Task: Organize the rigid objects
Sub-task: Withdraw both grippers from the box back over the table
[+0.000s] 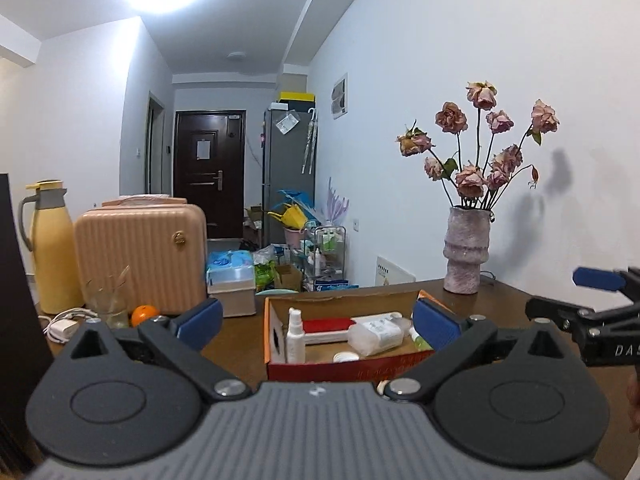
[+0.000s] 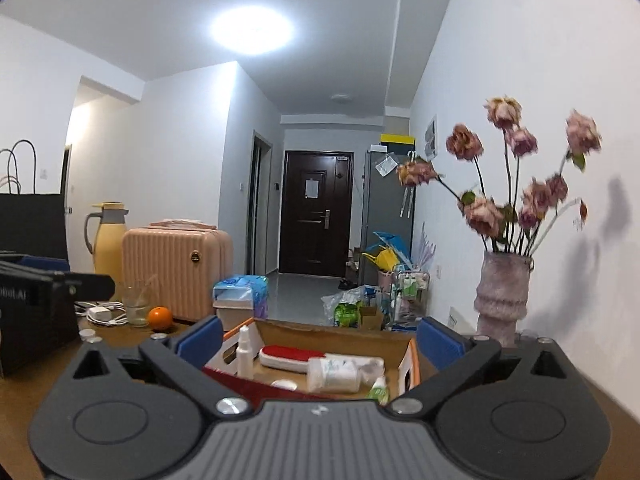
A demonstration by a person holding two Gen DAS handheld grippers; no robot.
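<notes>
An orange and red cardboard box (image 1: pixel 344 368) stands open on the brown table (image 1: pixel 240 344). Inside it are a white spray bottle (image 1: pixel 295 336), a red and white brush (image 1: pixel 328 330), a white plastic bottle (image 1: pixel 376 336) lying on its side, a small green bottle (image 1: pixel 420 340) and a white cap (image 1: pixel 346 357). My left gripper (image 1: pixel 318 322) is open just in front of the box, with nothing between its blue pads. My right gripper (image 2: pixel 320 342) is open too and empty, facing the same box (image 2: pixel 336 334) from the right. Each gripper shows at the edge of the other's view.
A vase of dried roses (image 1: pixel 466 256) stands at the wall behind the box on the right. To the left are a tissue box (image 1: pixel 232 280), a pink suitcase (image 1: pixel 140 256), a yellow jug (image 1: pixel 52 248), an orange (image 1: pixel 144 314), a glass (image 1: pixel 108 304), a charger (image 1: pixel 64 326) and a black bag (image 2: pixel 32 220).
</notes>
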